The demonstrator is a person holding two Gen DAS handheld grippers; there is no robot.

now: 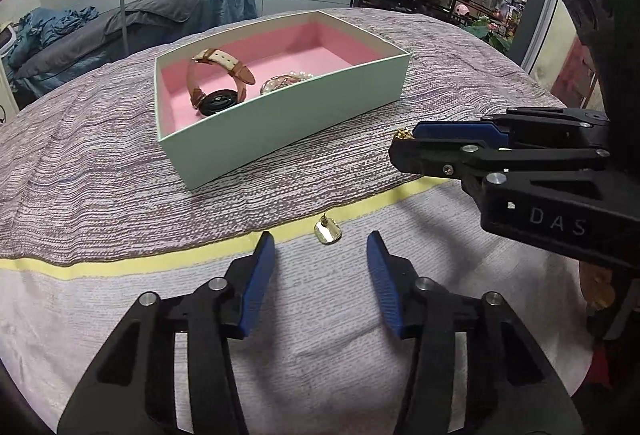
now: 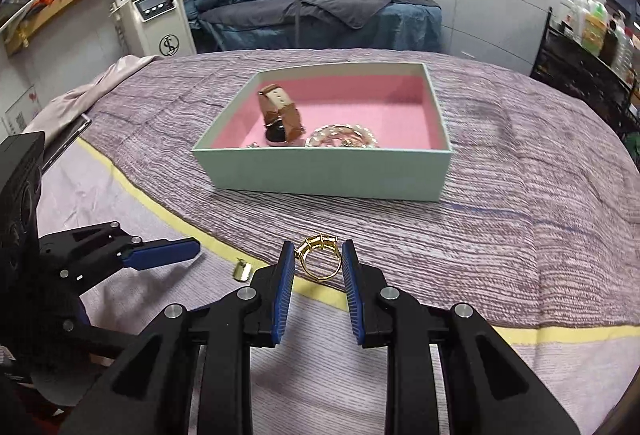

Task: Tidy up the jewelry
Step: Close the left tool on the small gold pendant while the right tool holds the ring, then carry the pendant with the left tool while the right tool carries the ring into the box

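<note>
A brown-strapped black-faced wristwatch (image 2: pixel 280 119) and a pearl bracelet (image 2: pixel 342 136) already lie in the mint cardboard box with pink lining (image 2: pixel 320 171). Left outside are a gold wire ring (image 2: pixel 318 257), clamped between the right gripper (image 2: pixel 318 263) fingers just above the bed, and a small gold stud earring (image 1: pixel 328 233) lying just beyond the left gripper (image 1: pixel 320 251), whose fingers stand apart, low over the sheet.

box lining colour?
Pink, a foam-like lining inside the pale mint-green box. Shows best in the right wrist view.
</note>
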